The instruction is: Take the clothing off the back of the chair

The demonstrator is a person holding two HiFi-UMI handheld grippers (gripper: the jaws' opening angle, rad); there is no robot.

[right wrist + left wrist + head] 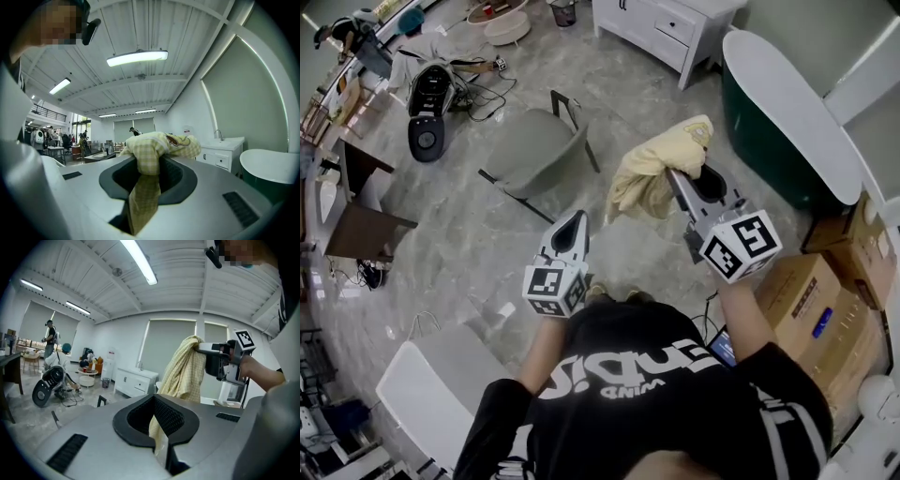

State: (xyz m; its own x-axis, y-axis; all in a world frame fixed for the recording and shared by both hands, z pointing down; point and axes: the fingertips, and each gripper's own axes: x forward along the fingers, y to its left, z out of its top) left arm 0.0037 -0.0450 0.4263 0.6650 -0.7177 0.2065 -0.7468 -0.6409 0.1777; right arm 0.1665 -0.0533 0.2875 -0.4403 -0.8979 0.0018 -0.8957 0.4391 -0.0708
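Grey marbled floor (pixel 441 253) spreads under the left hand-held gripper (pixel 578 218). Beyond the right hand-held gripper (pixel 682 174) stands a white cabinet (pixel 670 26). To that gripper's right is a dark green bathtub (pixel 764 141) with a white rim, with cardboard boxes (pixel 825 300) nearer. Strip lights (pixel 137 57) run along the white ribbed ceiling (pixel 187 282).

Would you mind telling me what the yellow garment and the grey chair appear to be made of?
The yellow garment looks like soft woven cotton, matte: a fine check shows and it drapes in loose folds from the right gripper. The grey chair seems a matte moulded or upholstered shell on thin dark legs, probably metal; the look leaves that open.
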